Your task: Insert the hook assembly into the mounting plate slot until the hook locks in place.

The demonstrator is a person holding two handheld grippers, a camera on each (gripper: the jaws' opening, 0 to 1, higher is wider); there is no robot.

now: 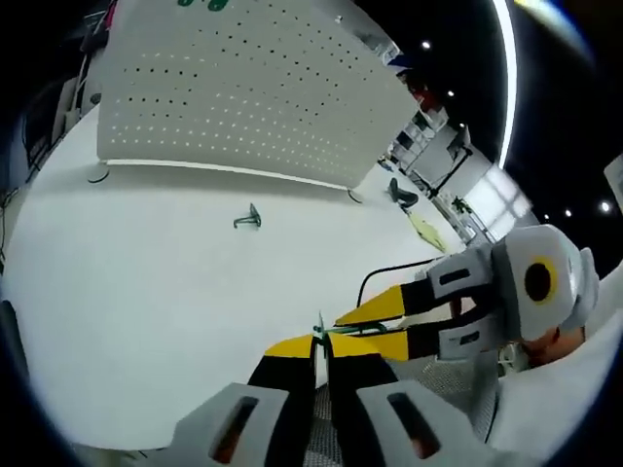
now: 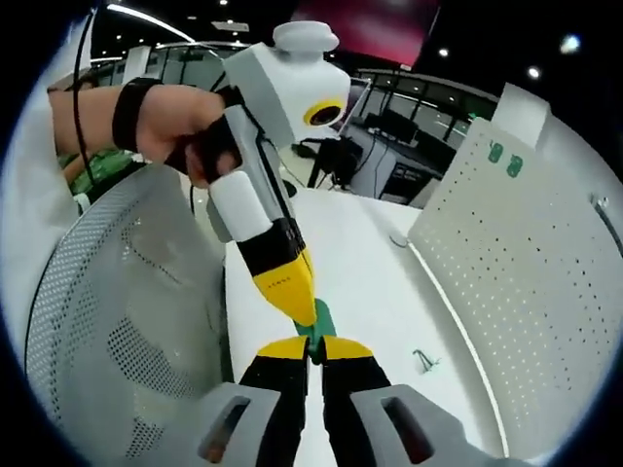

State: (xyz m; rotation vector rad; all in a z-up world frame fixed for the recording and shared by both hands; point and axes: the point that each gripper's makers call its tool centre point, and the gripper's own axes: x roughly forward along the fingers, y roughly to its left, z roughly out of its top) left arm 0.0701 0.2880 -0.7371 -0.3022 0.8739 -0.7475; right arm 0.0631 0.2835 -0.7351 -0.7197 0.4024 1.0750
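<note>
In the left gripper view, the left gripper (image 1: 321,342) rises from the bottom centre with its yellow-tipped jaws drawn together, clenched on a small green hook piece (image 1: 320,327) whose thin edge just peeks out between the tips. The right gripper (image 1: 375,326) comes in from the right of that frame, its yellow tips meeting the same green piece, so the two tools touch at that spot. Beyond them spreads a white table (image 1: 146,292), and near the upper middle of the frame a second small metal hook (image 1: 248,218) lies alone on the tabletop, well apart from both grippers. Behind it, across the top of the frame, stands a white perforated mounting plate (image 1: 243,88), upright at the far edge of the table. In the right gripper view, the right gripper (image 2: 311,348) sits at bottom centre, jaws closed onto the green hook piece (image 2: 317,326) — the left gripper (image 2: 292,292) descends from the upper left, held by a person's hand (image 2: 175,122) wearing a dark wrist strap. The loose hook (image 2: 424,361) lies at lower right on the table (image 2: 360,263), near the foot of the perforated plate (image 2: 526,253). A white mesh chair back (image 2: 117,321) occupies the lower left.
</note>
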